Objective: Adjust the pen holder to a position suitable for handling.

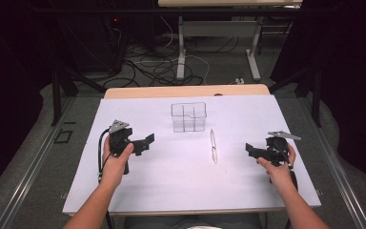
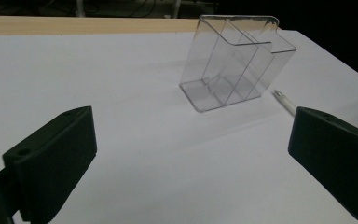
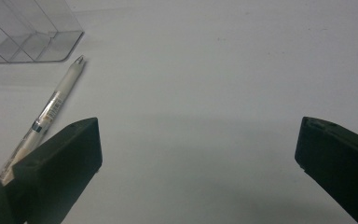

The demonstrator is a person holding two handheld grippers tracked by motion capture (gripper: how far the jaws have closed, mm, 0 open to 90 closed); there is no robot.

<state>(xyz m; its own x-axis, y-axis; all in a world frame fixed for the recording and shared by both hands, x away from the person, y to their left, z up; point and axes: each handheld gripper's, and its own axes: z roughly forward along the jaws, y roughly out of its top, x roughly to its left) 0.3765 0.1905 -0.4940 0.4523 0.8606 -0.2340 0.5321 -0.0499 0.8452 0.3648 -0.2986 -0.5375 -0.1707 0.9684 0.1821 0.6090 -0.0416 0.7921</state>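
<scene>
Both hands are resting on the white table sheet [image 1: 138, 200], one at each side, leaving the middle free. Left gripper [image 1: 145, 143] is standing spread wide, nothing between the jaws, aiming toward the clear divided holder [image 1: 188, 117]. Right gripper [image 1: 252, 150] is likewise gaping and empty. The pen [image 1: 213, 145] is lying flat between the two grippers, just beside the holder's near corner, closer to the right gripper. Holder is sitting upright, every compartment empty. Likely the pen is meant for it.
</scene>
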